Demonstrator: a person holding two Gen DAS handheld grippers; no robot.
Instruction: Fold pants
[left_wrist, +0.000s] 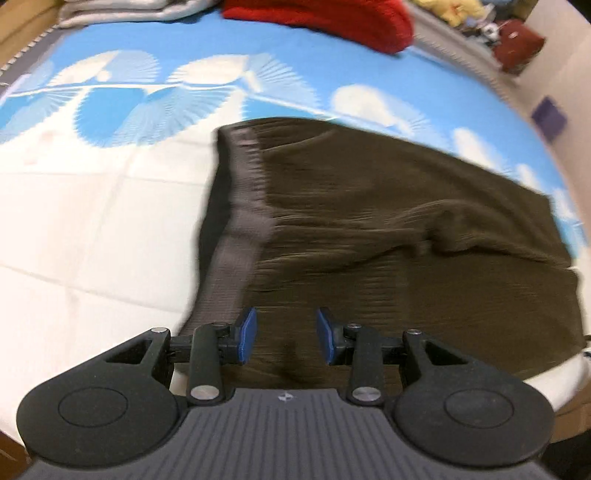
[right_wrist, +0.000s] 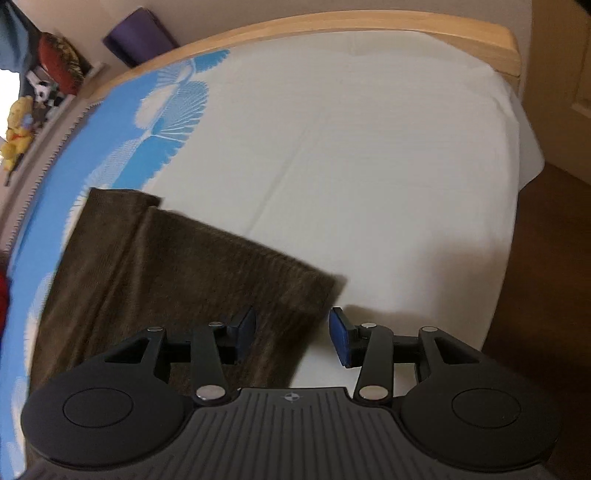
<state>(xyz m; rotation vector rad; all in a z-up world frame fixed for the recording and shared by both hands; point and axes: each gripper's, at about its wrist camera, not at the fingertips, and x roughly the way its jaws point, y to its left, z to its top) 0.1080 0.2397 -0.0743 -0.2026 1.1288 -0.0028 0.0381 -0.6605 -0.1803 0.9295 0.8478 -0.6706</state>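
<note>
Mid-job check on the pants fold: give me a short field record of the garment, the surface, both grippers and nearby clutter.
garment: dark brown pants lying flat, folded over, grey waistband showing on the left of the left wrist view
surface: bed sheet, white with a blue fan print
left gripper: open, over the pants, nothing between its pads
right gripper: open, above the pants' edge, holding nothing
clutter: red cloth and grey folded fabric at the far side of the bed

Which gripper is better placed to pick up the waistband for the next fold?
Probably left: the open left gripper hovers beside the waistband. The open right gripper is over the pants hem corner.
</note>
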